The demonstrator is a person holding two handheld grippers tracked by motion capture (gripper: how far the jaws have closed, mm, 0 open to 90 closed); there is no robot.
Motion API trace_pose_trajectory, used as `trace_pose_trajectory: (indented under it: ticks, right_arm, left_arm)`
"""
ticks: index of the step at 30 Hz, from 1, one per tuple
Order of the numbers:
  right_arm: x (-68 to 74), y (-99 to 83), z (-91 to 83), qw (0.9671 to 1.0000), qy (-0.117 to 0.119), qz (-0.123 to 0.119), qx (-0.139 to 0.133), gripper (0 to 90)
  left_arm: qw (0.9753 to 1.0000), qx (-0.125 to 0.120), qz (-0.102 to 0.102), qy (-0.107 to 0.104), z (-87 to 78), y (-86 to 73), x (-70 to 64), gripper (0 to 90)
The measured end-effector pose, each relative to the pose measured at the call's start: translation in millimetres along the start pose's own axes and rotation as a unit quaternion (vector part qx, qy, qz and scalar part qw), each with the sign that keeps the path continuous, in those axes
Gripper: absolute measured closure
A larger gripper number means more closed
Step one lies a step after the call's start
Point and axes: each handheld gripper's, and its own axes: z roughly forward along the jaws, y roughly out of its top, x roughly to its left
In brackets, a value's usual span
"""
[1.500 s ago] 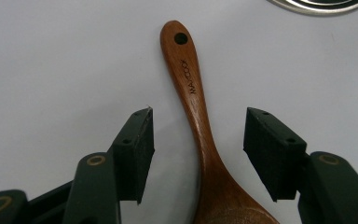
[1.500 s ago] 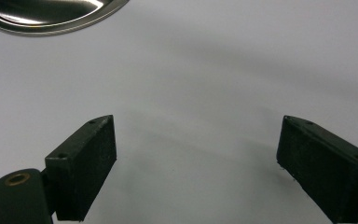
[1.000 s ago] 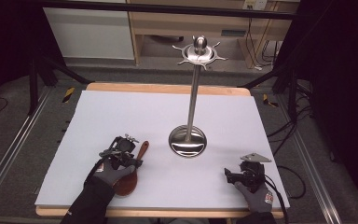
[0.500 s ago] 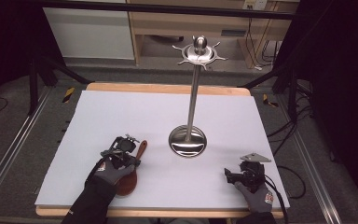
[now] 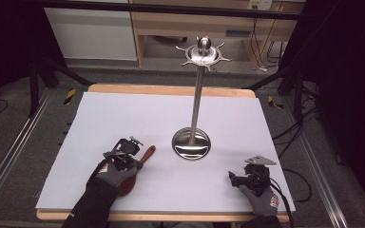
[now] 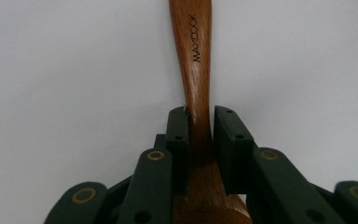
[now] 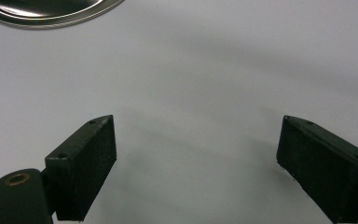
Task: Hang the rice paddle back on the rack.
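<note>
**Left jaws pinch the spoon's neck, stand waiting ahead**

Here we are at the grasp; the left gripper [image 6: 199, 140] has its two black jaws drawn in against the narrow neck of the wooden spoon [image 6: 196, 70], one pad on each side, wood touching both; that reads as a grip taken, though the spoon lies flat on the white table [image 5: 123, 118] with nothing lifted yet; in the high view the left gripper [image 5: 125, 154] sits at the near left, the handle [image 5: 147, 154] poking out toward the middle and the bowl tucked under the gloved left hand [image 5: 114, 173]; over on the near right, the right gripper [image 7: 196, 154] rests wide open, jaws far apart over bare table, holding nothing; the chrome utensil stand [image 5: 197, 95] rises at the centre, its round base [image 5: 191, 144] just beyond the spoon's handle tip, its hooked crown high above; my read is that the pickup is the step in hand; next comes a clean lift, then swinging the handle end up toward one of those hooks; that calls for a firm hold, since the neck is slim and smooth and could twist between the pads.
</note>
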Motion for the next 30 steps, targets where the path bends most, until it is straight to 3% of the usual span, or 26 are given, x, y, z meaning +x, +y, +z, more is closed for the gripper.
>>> trace_pose_trajectory:
  ticks: [4, 15, 25, 30]
  right_arm:
    - [-0.1, 0.0, 0.2, 1.0, 0.0, -0.001, 0.001, 12.2]
    - [0.1, 0.1, 1.0, 1.0, -0.001, -0.002, 0.003, 12.2]
    - [0.9, 0.5, 2.2, 1.0, 0.004, 0.0, 0.009, 11.9]
    - [0.6, 0.4, 2.6, 0.9999, 0.003, -0.002, 0.01, 11.9]
  left_arm:
    - [1.0, 0.003, 0.001, -0.008, 0.8, 1.5, 1.9, 73.6]
    - [0.9989, 0.043, 0.017, -0.001, 3.6, 11.7, -0.2, 74.2]
    - [0.9989, 0.043, 0.018, 0.001, 3.5, 12.3, -0.2, 76.6]
    - [0.999, 0.04, 0.015, -0.008, 2.8, 11.6, 1.7, 76.8]
